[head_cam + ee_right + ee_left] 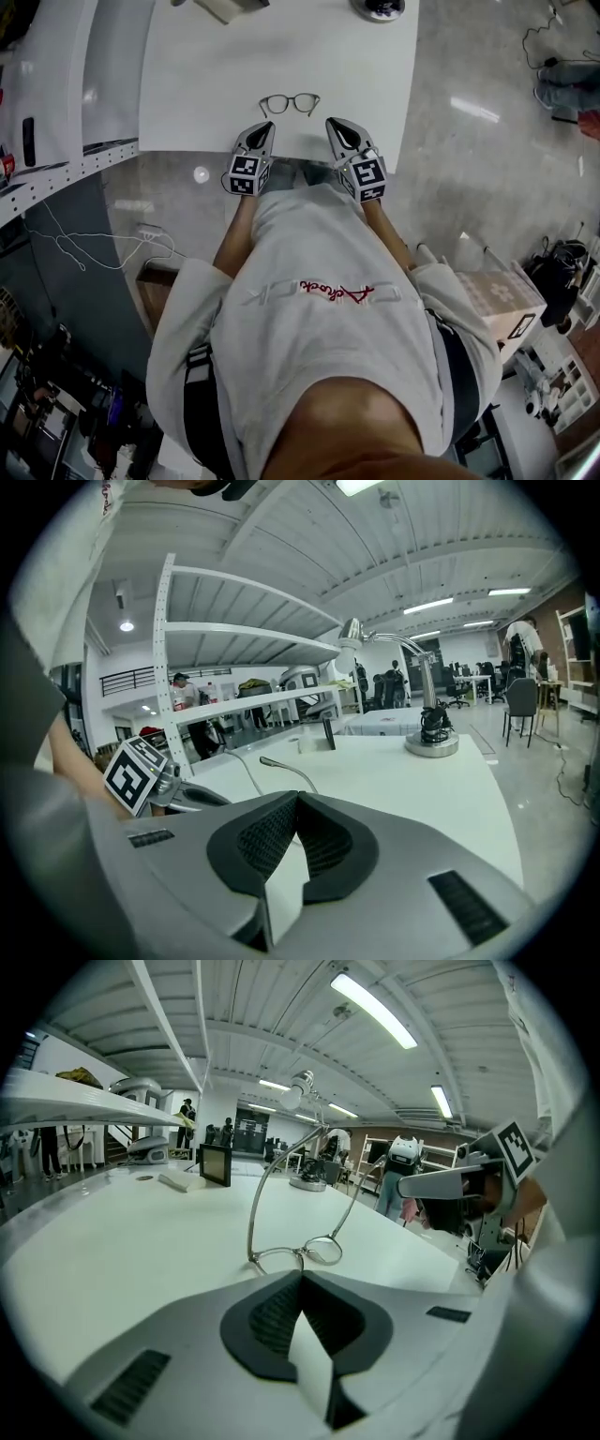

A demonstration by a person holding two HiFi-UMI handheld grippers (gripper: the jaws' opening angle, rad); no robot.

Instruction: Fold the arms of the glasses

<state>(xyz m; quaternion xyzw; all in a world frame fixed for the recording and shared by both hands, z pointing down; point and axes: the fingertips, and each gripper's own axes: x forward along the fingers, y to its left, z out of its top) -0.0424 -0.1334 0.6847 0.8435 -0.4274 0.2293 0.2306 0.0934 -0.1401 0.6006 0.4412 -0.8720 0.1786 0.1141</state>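
Metal-rimmed glasses point(290, 103) sit on the white counter point(187, 75), close to its near edge and just ahead of you. Both arms are unfolded and stretch away from you over the counter top, while the lens front faces your grippers. Nothing touches the glasses.

Your left gripper point(268, 126) is just short of the left lens, with its jaws pressed together and nothing between them; in the left gripper view the frame front lies right beyond its tip. Your right gripper point(334, 124) sits beside the right end of the frame, a little apart from it. Its jaws also meet at the tip and hold nothing. In the right gripper view, only the two curved arm ends show past them. Both grippers tilt downward toward the counter, side by side, with their marker cubes point(247, 174) toward your body.

Farther back on the counter, a desk lamp point(431, 741) stands on a round base at the right. A small dark stand-up panel point(216, 1163) and a flat white block point(178, 1181) sit near the far edge. A white shelf unit point(56, 94) runs along your left, and a cardboard box point(497, 300) rests on the floor to your right.
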